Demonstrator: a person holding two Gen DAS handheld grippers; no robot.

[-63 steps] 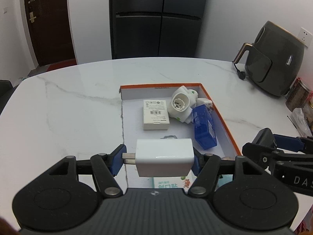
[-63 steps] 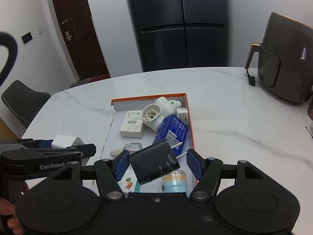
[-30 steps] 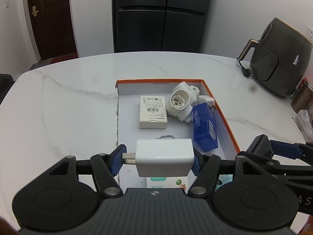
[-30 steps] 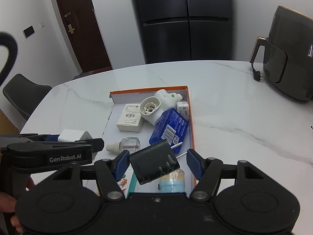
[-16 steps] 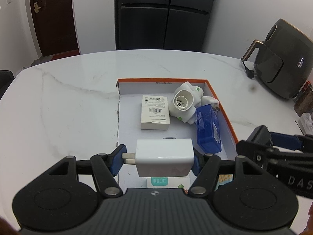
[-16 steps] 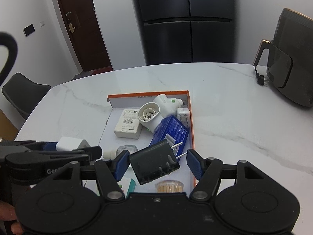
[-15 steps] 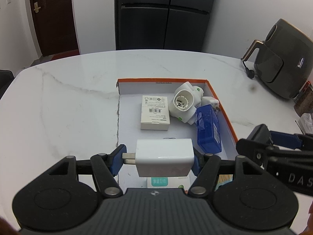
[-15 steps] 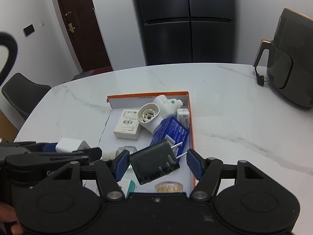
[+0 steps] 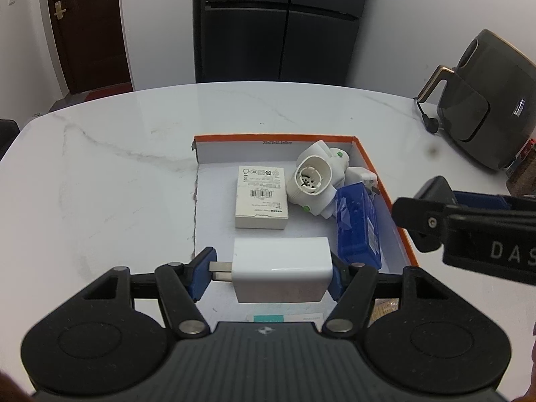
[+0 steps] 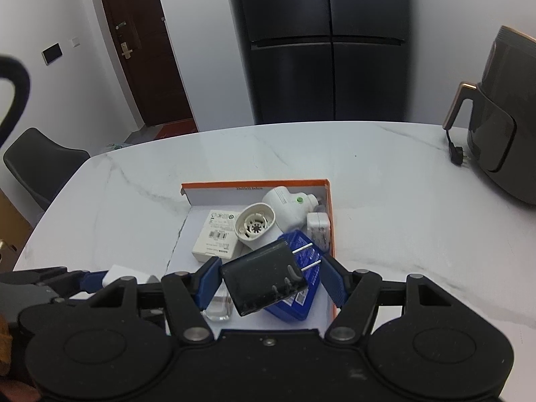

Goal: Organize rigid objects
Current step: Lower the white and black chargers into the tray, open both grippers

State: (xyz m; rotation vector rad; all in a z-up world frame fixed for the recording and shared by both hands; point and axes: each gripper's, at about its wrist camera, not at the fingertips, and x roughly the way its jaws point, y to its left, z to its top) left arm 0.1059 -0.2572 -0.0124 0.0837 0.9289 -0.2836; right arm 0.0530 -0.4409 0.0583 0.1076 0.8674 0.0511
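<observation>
Here: left gripper (image 9: 271,269) fingers clamp glossy white charger (image 9: 281,269); right gripper (image 10: 269,281) fingers clamp black charger (image 10: 263,281).

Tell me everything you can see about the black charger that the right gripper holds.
The black charger is a small boxy plug with a smooth, slightly dusty plastic shell and two flat metal prongs pointing up and right. It is tilted, clamped between the blue pads of the right gripper, and held above the blue box in the orange-rimmed tray.
</observation>
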